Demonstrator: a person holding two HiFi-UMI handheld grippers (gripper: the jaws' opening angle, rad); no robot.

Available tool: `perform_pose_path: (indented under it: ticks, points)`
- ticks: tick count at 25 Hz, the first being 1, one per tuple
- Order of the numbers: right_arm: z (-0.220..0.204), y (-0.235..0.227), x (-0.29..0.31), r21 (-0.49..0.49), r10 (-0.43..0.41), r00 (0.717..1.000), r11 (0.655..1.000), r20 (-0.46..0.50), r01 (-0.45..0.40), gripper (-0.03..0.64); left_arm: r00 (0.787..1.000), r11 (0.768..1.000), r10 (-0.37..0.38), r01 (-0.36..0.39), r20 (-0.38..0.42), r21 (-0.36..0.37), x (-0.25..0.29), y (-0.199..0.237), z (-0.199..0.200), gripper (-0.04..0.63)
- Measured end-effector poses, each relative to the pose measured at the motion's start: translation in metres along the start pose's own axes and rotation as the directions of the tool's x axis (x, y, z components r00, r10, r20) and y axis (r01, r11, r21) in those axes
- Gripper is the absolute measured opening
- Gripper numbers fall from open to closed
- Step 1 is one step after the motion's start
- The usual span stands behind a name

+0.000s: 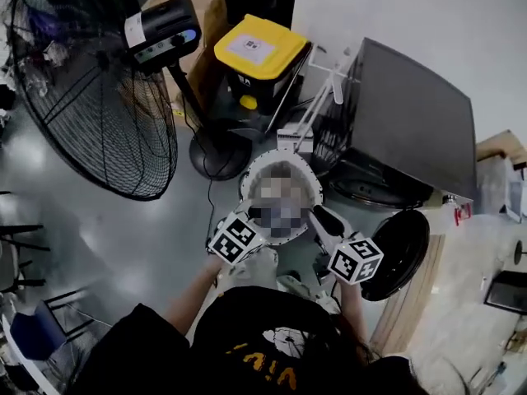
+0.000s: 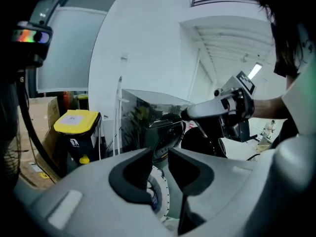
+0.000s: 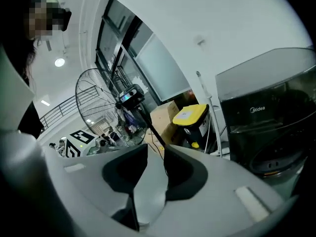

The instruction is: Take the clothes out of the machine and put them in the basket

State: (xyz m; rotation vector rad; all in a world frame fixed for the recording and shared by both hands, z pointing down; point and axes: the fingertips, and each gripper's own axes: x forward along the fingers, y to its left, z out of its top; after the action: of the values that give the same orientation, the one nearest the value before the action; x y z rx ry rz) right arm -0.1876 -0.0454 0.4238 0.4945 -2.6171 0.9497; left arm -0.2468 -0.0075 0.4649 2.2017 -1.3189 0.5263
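Note:
The dark grey washing machine point(image 1: 412, 113) stands at the right, its round door point(image 1: 403, 249) swung open toward me and the drum opening point(image 1: 370, 189) dark. No clothes show in it. A white round basket point(image 1: 257, 164) sits on the floor in front of me; a mosaic patch hides its inside. My left gripper point(image 1: 262, 220) hangs over the basket's near rim point(image 2: 163, 191). Its jaws stand a narrow slit apart with nothing between them point(image 2: 159, 157). My right gripper point(image 1: 323, 220) hovers beside the basket, jaws point(image 3: 155, 154) also slightly apart and empty.
A big black floor fan point(image 1: 90, 97) fills the left, its base point(image 1: 218, 151) just behind the basket. A yellow-lidded bin point(image 1: 255, 52), a cardboard box point(image 1: 206, 6) and a white rack point(image 1: 317, 97) stand between the fan and the machine. Grey floor lies at the left.

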Motion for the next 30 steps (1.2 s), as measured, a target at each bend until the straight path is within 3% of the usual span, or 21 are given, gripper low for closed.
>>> perform_pose_path:
  ticks: [4,11,20,30]
  points:
    - [-0.001,0.015,-0.036,-0.037,0.050,0.999,0.998,0.006,-0.050,0.118,0.994,0.997,0.076,-0.074,0.083,-0.024,-0.018,-0.030,0.023,0.069]
    - [-0.006,0.030,-0.106,-0.096,0.142,0.989,0.986,0.043,-0.138,0.109,0.966,0.978,0.208,-0.200,0.154,-0.067,-0.042,-0.098,0.036,0.063]
    - [-0.020,0.039,-0.169,-0.125,0.222,0.973,0.969,0.065,-0.213,0.082,0.935,0.960,0.272,-0.245,0.229,-0.136,-0.053,-0.181,0.048,0.054]
    - [-0.031,0.048,-0.189,-0.132,0.244,0.967,0.964,0.072,-0.233,0.054,0.934,0.953,0.298,-0.279,0.198,-0.121,-0.064,-0.216,0.043,0.025]
